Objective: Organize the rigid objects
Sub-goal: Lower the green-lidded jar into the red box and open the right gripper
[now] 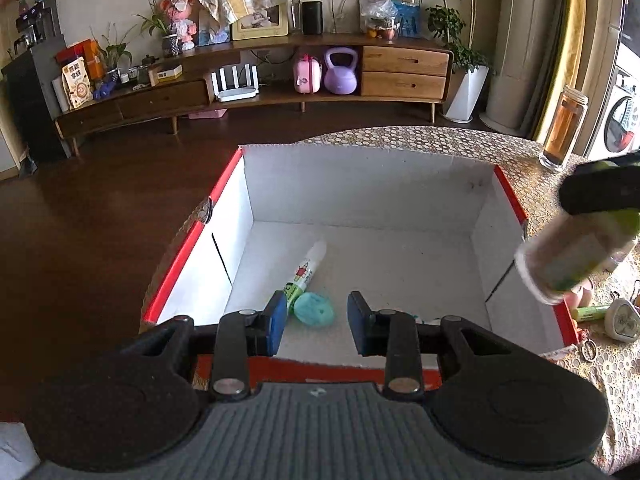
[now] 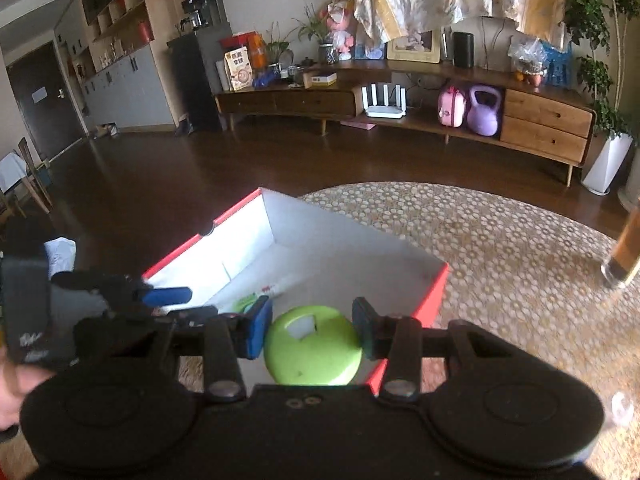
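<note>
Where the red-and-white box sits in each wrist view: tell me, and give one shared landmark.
Left wrist view: the red-and-white box fills the centre, open, straight ahead of the left gripper.
Right wrist view: the box lies centre-left, beyond the right gripper, which holds a green-capped bottle.
Shared landmark: the purple kettlebell on the wooden cabinet.

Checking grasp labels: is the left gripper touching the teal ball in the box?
Apart. The left wrist view shows the left gripper open above the box, with the teal ball lying on its floor below.
</note>
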{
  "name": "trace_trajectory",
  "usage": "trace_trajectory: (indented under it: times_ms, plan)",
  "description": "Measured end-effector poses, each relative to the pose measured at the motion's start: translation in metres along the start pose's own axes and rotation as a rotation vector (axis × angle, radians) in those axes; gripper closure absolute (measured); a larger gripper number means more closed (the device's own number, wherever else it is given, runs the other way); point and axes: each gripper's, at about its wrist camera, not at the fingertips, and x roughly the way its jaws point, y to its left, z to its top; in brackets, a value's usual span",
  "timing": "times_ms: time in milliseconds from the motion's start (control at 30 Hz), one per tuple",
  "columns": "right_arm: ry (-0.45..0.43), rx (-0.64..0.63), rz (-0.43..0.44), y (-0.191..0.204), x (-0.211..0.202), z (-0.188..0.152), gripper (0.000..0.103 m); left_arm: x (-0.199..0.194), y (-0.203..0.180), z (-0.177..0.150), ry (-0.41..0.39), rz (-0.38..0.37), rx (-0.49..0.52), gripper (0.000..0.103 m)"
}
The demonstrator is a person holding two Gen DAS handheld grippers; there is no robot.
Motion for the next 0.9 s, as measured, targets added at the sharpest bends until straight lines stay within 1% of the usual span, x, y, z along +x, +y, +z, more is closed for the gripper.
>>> trace_trajectory:
  times_ms: [167,300,433,467,500,633,733,900]
  plan:
    - [0.068,-0.007,-0.012,0.004,0.047,-0.002,0.060,0.012,0.002,0.006,0.007,-0.007,0.002,0.070]
    - [0.109,-0.025,-0.023,0.010,0.072,-0.011,0.060,0.022,0.002,0.009,0.018,-0.012,0.005,0.070]
    - [0.141,-0.045,-0.037,0.013,0.086,-0.020,0.060,0.032,0.002,0.008,0.024,-0.009,0.013,0.070]
    - [0.137,-0.046,-0.038,0.014,0.085,-0.021,0.061,0.033,0.003,0.007,0.026,-0.009,0.013,0.070]
    - [0.135,-0.048,-0.036,0.014,0.084,-0.023,0.057,0.035,0.003,0.007,0.028,-0.010,0.013,0.070]
    - [0.135,-0.052,-0.021,0.014,0.075,-0.026,0.059,0.036,0.003,0.006,0.034,-0.012,0.008,0.070]
    - [0.126,-0.054,-0.005,0.016,0.058,-0.031,0.059,0.031,0.001,0.004,0.030,-0.024,0.003,0.070]
    - [0.098,-0.027,0.018,0.016,0.021,-0.036,0.057,0.010,-0.012,0.002,0.014,-0.053,0.023,0.070]
